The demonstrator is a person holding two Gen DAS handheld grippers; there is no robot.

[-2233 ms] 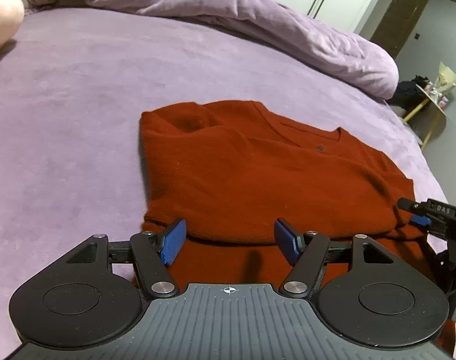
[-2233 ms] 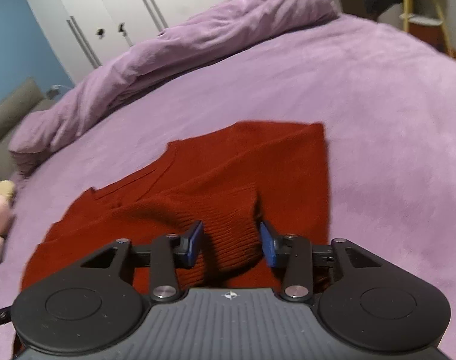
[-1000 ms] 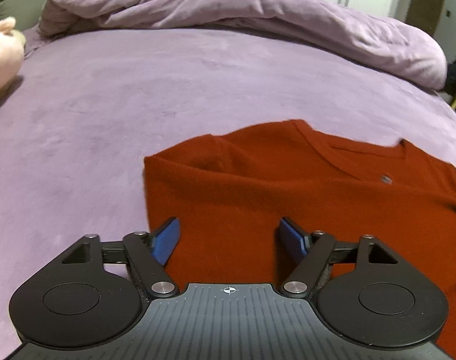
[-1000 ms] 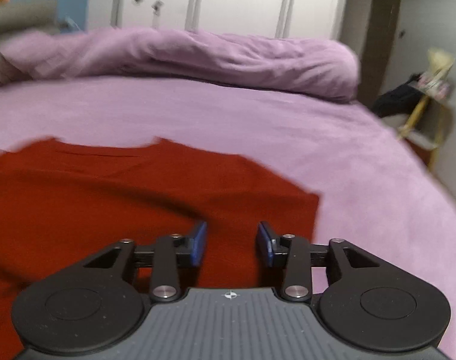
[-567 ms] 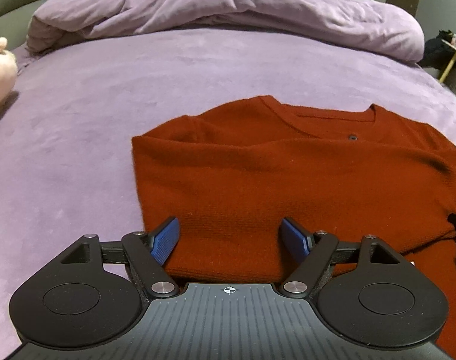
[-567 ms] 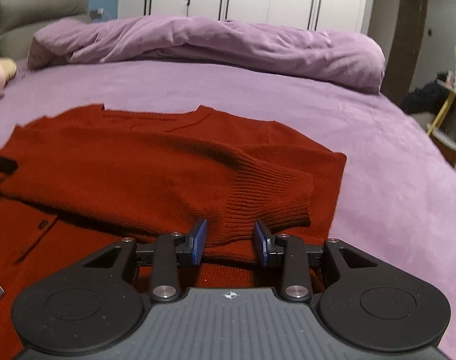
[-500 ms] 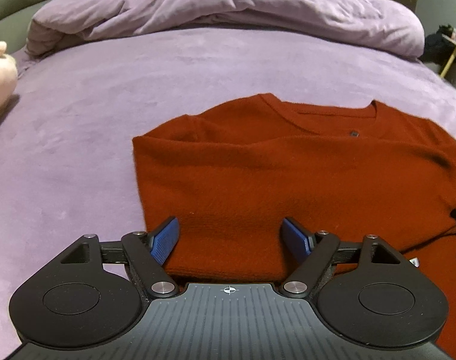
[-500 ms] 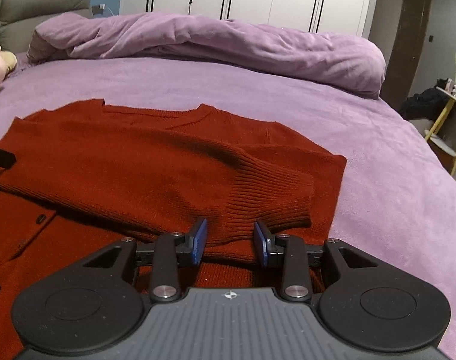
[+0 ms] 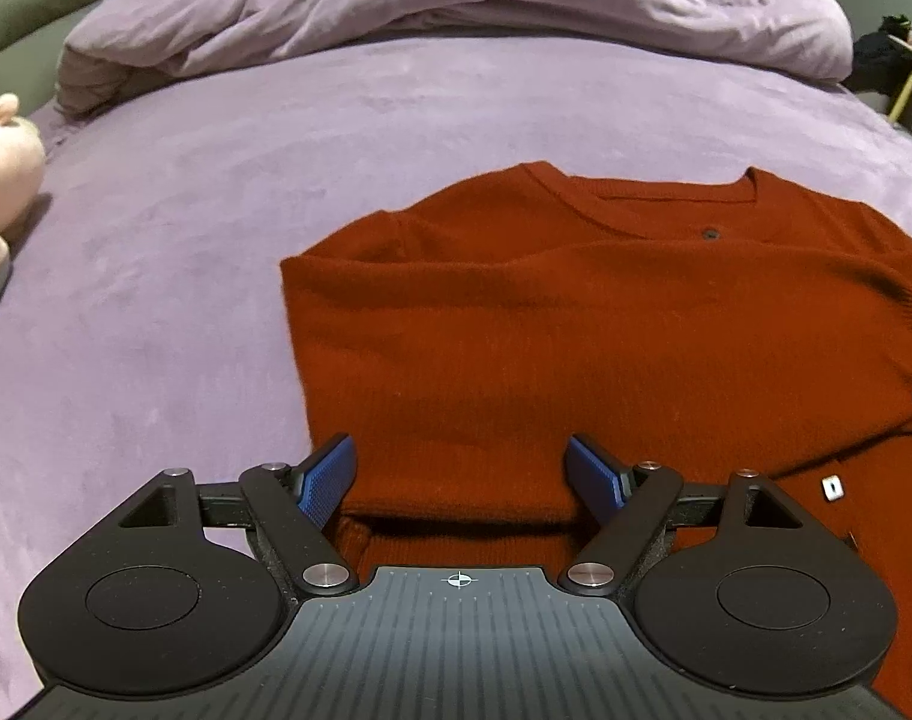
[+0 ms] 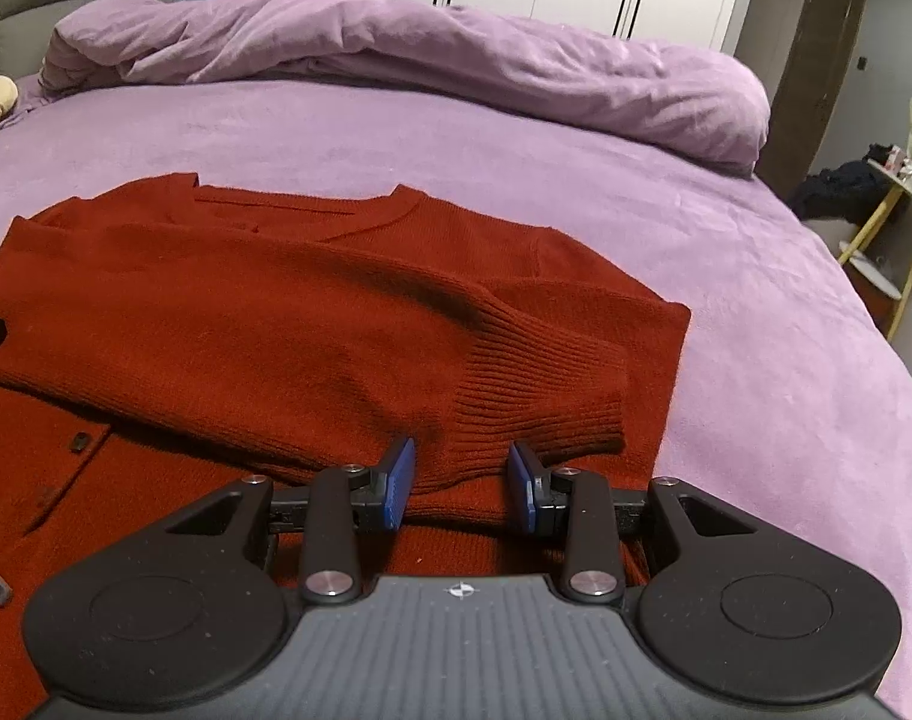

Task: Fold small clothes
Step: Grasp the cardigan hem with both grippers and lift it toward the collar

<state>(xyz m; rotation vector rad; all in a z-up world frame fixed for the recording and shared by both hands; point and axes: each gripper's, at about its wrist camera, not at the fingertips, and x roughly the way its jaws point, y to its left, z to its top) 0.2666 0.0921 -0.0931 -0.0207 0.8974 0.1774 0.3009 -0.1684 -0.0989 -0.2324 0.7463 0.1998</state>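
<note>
A rust-red knit cardigan (image 9: pixel 576 330) lies flat on the purple bed (image 9: pixel 216 180), neckline away from me. One sleeve is folded across its body, and the ribbed cuff (image 10: pixel 540 384) rests near the cardigan's right edge. My left gripper (image 9: pixel 459 468) hovers open and wide over the near left part, where a folded edge lies between and below the blue pads without touching them. My right gripper (image 10: pixel 462 474) stands narrower but open just in front of the cuff, with cloth (image 10: pixel 276 312) under it and not pinched.
A bunched purple duvet (image 10: pixel 396 48) runs along the far side of the bed. A pink plush toy (image 9: pixel 3 162) lies at the left edge. A yellow-legged side table (image 10: pixel 894 210) stands off the bed's right side, with white wardrobe doors behind.
The right gripper has let go of the sleeve cuff, which now lies flat across the cardigan. Both views have swung round to face the neckline. The left jaws stand a little wider.
</note>
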